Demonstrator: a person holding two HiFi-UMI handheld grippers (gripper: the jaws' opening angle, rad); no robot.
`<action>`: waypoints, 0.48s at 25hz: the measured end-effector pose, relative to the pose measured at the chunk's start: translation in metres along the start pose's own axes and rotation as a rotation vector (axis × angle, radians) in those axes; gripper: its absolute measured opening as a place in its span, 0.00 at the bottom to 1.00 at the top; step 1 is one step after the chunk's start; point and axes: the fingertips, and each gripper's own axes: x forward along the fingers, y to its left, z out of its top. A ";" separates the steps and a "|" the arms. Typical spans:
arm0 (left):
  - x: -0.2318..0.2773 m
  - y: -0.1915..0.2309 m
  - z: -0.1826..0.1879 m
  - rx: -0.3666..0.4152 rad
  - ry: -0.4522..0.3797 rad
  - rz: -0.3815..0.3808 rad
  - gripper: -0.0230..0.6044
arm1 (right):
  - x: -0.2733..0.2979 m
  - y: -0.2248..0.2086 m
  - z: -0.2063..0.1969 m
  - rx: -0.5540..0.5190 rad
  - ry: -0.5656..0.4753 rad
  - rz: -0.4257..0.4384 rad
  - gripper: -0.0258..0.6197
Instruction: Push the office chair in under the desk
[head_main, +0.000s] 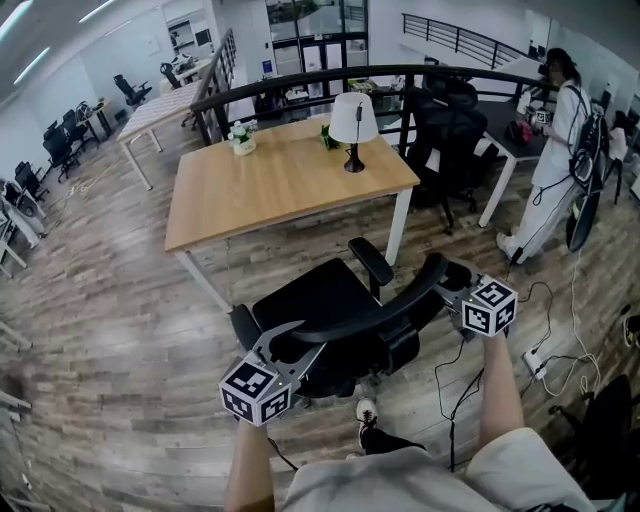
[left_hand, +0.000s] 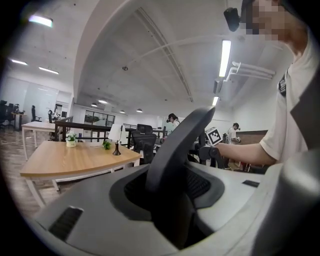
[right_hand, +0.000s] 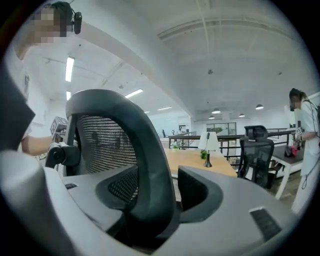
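A black office chair (head_main: 318, 298) stands just in front of me, its seat facing the wooden desk (head_main: 270, 190) and still outside the desk's edge. Its curved backrest rim (head_main: 385, 308) runs between my two grippers. My left gripper (head_main: 295, 342) is at the rim's left end. In the left gripper view the rim (left_hand: 175, 145) fills the space between the jaws of that gripper (left_hand: 167, 210). My right gripper (head_main: 446, 286) straddles the right end. In the right gripper view the mesh backrest (right_hand: 135, 150) leans on one jaw of that gripper (right_hand: 165, 205), with a gap to the other.
On the desk stand a white lamp (head_main: 353, 125) and a small plant pot (head_main: 242, 138). A second black chair (head_main: 445, 140) and a standing person (head_main: 555, 150) are at the back right. Cables and a power strip (head_main: 535, 362) lie on the floor at right.
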 end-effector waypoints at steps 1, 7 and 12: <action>0.001 0.002 0.000 -0.005 0.001 -0.008 0.32 | 0.004 -0.001 0.001 0.000 0.002 0.033 0.46; 0.012 0.012 0.005 -0.008 0.012 -0.038 0.30 | 0.022 -0.007 0.005 0.025 -0.013 0.201 0.46; 0.023 0.021 0.006 -0.002 0.021 -0.034 0.30 | 0.033 -0.013 0.006 -0.004 -0.025 0.272 0.40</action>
